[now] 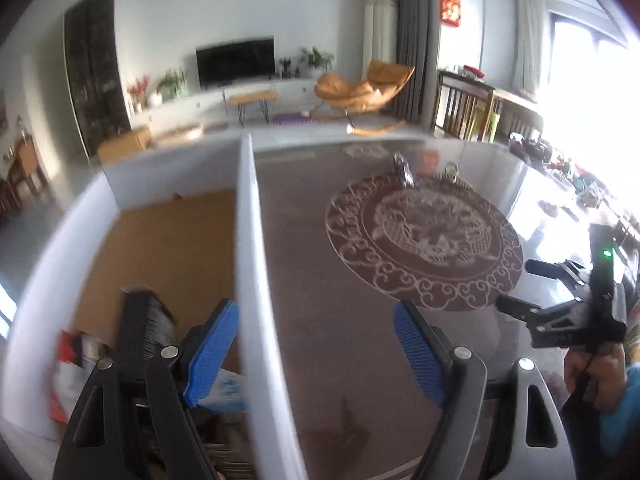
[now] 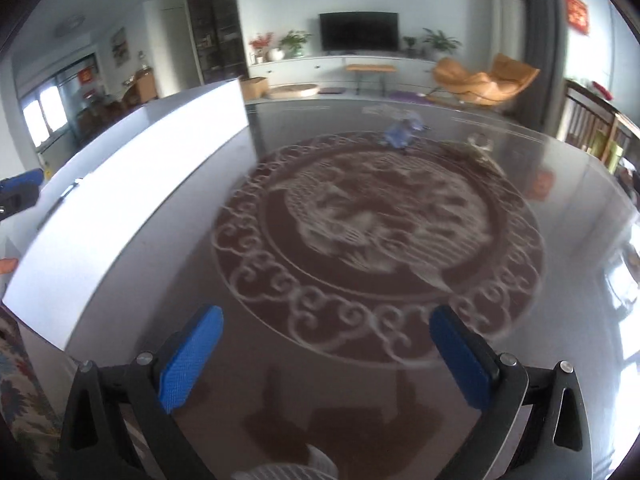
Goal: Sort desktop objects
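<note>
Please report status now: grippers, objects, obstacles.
Left gripper open, jaws straddling white box wall. Right gripper open, empty. Two small objects far side.

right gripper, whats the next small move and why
Probably reach forward across the glass table toward the small bluish item at its far edge. The right gripper is open and empty, that item lies outside the white box, and the left gripper hangs open over the box wall.
</note>
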`<state>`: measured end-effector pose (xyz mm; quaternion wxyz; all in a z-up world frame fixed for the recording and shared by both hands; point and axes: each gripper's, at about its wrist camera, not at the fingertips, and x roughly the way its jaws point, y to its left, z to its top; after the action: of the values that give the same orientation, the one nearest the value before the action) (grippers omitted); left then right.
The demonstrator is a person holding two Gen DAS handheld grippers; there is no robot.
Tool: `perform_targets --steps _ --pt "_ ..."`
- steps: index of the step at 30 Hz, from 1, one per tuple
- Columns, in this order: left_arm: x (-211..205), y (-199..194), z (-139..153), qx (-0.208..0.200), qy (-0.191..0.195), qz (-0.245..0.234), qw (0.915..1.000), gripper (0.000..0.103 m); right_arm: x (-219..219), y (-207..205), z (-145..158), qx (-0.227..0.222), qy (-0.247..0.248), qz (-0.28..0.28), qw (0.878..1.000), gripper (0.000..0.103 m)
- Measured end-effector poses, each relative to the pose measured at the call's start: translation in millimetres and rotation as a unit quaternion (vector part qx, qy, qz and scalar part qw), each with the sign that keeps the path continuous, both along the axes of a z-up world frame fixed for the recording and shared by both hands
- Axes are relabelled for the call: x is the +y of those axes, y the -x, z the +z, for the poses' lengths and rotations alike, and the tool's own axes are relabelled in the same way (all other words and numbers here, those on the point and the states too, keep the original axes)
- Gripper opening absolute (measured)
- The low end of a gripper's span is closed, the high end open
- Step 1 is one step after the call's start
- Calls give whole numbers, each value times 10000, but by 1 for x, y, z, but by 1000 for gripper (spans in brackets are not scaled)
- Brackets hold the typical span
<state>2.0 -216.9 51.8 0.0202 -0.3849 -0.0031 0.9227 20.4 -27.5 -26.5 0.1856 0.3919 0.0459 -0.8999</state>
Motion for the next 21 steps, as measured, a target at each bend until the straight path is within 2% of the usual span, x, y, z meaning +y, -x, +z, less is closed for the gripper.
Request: perform_targets --steps 2,4,5,8,9,12,14,16,18,20,21 --pt "3 14 -5 -80 22 122 9999 79 12 -4 6 58 69 -120 9999 103" --pt "11 13 3 232 -97 242 9994 79 19 -5 8 158 154 -208 9995 103" --pt "17 12 6 312 -29 234 9992 79 23 -5 10 226 205 -271 9992 103" --pt "33 12 11 392 -195 178 9989 79 31 -7 15 269 280 -400 9984 103" --pt "39 12 10 396 -97 136 9991 79 33 -4 13 230 293 -450 9983 103" --pt "49 15 7 333 100 148 9993 79 41 -2 7 117 137 -646 9977 103" --pt "50 16 11 414 103 424 9982 79 46 2 0 -19 -54 -807 9967 103" --pt "60 7 26 866 235 617 9941 79 53 12 -13 -341 -272 -1029 9937 103" --pt "80 -9 47 1447 480 489 9871 80 61 18 -17 -562 -141 -1171 9914 103" --pt "104 -16 60 1690 538 195 9840 103 69 18 -18 -573 -43 -1329 9895 103" --pt "119 -16 62 1746 529 -20 9832 103 71 19 -18 -614 -39 -1378 9885 103"
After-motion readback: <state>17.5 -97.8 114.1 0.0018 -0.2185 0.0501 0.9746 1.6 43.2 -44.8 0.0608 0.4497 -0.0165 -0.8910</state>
